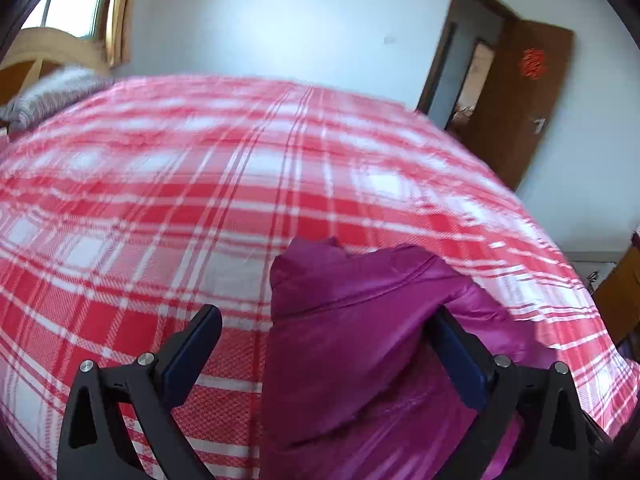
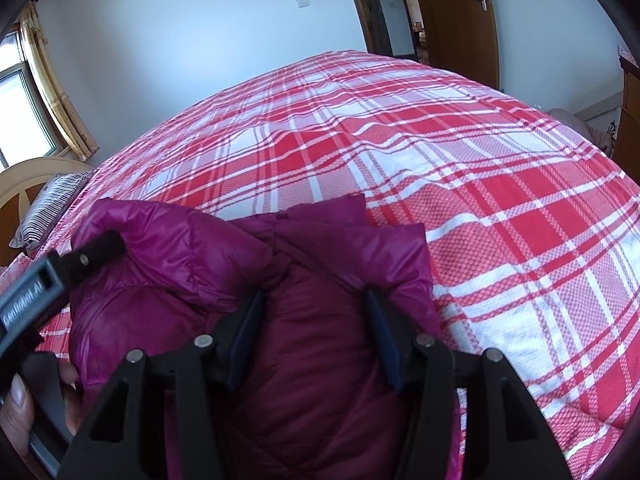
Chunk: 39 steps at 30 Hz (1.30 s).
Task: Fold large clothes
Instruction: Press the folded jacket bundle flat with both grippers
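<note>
Well, the only lettering you can nearly read is the pale print on the grey body of your left gripper [image 2: 108,246], seen at the left edge of the right wrist view; it looks like "GenRobot.AI", though blurred and curved. The red emblem [image 1: 531,63] on the brown door [image 1: 520,112] is too soft to make out. Your task's thing, the magenta puffer jacket [image 2: 320,280], lies on the bed's red-and-white plaid cover [image 2: 500,200], at the near edge, its collar pointing away from you. Your right gripper [image 2: 316,312] is about half open, its dark blue pads on either side of a raised fold of the jacket's darker lining; whether they press on it you cannot tell. Your left gripper [image 1: 324,340] stands wide apart: one finger [image 1: 192,352] hangs over bare plaid, the other is against the jacket's folded edge, nothing pinched between them. Part of your hand [image 2: 20,400] shows at the lower left. Around you there is a striped pillow [image 2: 48,208] by the wooden headboard [image 2: 24,184], a curtained window [image 2: 24,104], and a light switch [image 2: 303,1] on the pale wall.
</note>
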### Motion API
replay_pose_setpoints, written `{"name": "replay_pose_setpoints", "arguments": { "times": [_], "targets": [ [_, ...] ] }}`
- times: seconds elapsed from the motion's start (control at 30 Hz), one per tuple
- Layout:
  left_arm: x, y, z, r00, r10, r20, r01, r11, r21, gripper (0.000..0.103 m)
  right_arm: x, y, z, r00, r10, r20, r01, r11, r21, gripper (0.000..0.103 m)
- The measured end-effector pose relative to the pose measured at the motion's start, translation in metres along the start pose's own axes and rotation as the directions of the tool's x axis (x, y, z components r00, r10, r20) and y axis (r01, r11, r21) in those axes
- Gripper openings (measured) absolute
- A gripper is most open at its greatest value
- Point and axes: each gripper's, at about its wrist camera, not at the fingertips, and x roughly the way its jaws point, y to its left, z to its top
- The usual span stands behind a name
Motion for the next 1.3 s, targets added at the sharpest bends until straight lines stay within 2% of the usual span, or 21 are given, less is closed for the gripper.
{"name": "replay_pose_setpoints", "arguments": {
  "times": [0.13,0.23,0.4,0.6,1.3],
  "targets": [
    [0.026,0.011,-0.002,0.993,-0.029,-0.116,0.023,0.998,-0.051,0.102,0.001,0.002,0.0,1.0,-0.005,-0.002,0.005,1.0,-0.004,0.057],
    [0.033,0.016,-0.002,0.987,-0.058,-0.151,0.046,0.996,-0.079,0.102,0.002,0.003,0.001,1.0,-0.012,-0.007,0.012,1.0,-0.008,0.057],
    [0.033,0.015,-0.005,0.987,-0.054,-0.154,0.044,0.997,-0.068,0.102,0.003,0.004,0.001,1.0,-0.021,-0.012,0.021,1.0,-0.017,0.058],
    [0.036,0.005,-0.004,0.987,-0.015,-0.162,0.01,0.999,-0.031,0.102,0.005,0.007,0.002,0.999,-0.036,-0.023,0.035,0.999,-0.03,0.059],
    [0.035,0.008,-0.005,0.987,-0.009,-0.163,0.005,1.0,-0.025,0.102,0.01,0.011,0.002,0.997,-0.07,-0.038,0.067,0.996,-0.063,0.061]
  ]
}}
